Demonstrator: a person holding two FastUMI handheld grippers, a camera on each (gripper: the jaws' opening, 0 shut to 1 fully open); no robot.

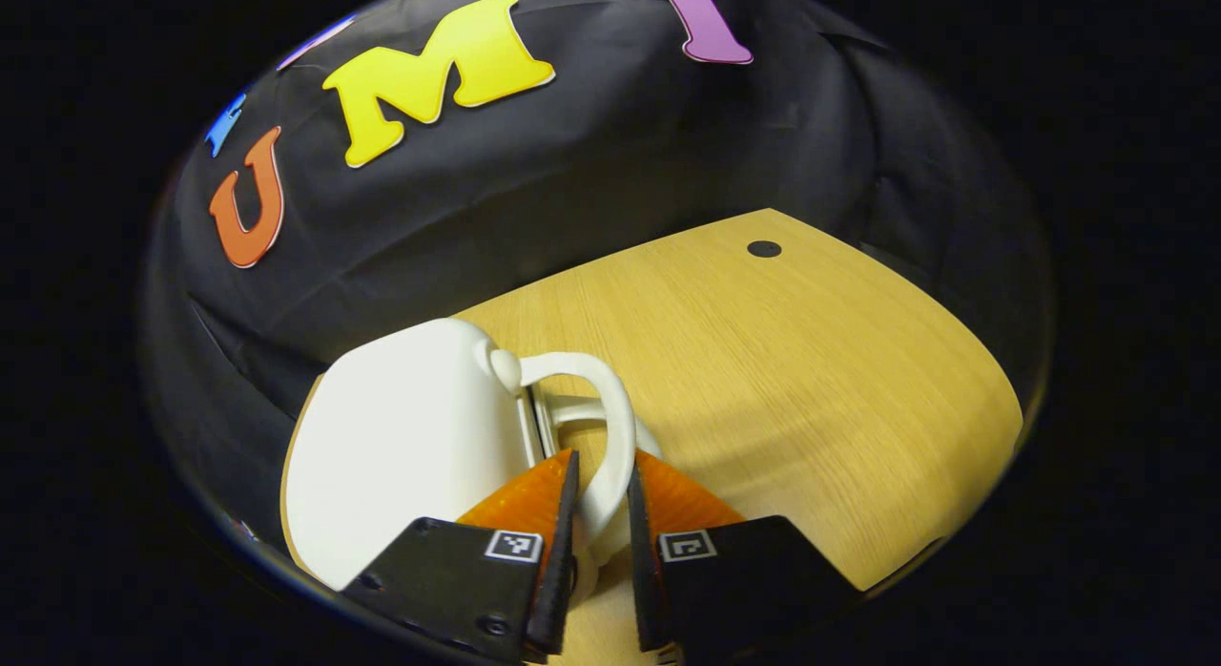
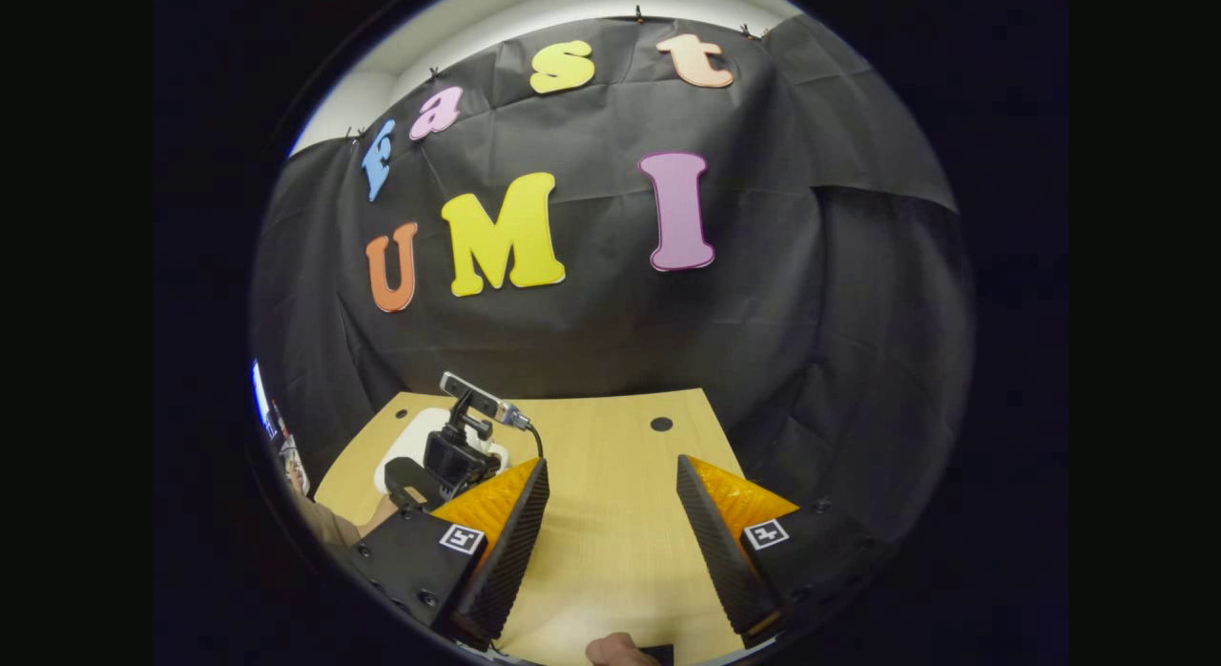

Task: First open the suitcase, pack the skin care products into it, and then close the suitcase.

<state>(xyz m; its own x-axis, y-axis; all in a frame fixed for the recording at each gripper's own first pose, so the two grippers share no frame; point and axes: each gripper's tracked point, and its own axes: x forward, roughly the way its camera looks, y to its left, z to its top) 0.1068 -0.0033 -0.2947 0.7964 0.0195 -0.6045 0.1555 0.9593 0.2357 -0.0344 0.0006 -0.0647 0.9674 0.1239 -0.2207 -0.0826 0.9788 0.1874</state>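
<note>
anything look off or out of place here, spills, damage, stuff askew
Nothing stands out. The white suitcase sits closed and flat on the wooden table, no spill or damage visible. The left claw has its fingers around the suitcase handle; the right claw hangs open.

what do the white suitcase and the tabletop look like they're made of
The small white hard-shell suitcase looks like smooth moulded plastic: an even matte sheen, rounded corners, and a handle of the same look. The light tan tabletop looks like wood or wood-grain laminate: fine parallel grain lines; which one is unclear.

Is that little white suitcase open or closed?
Closed: the white suitcase shows no gap, and the left gripper has its fingers around the handle.
</note>
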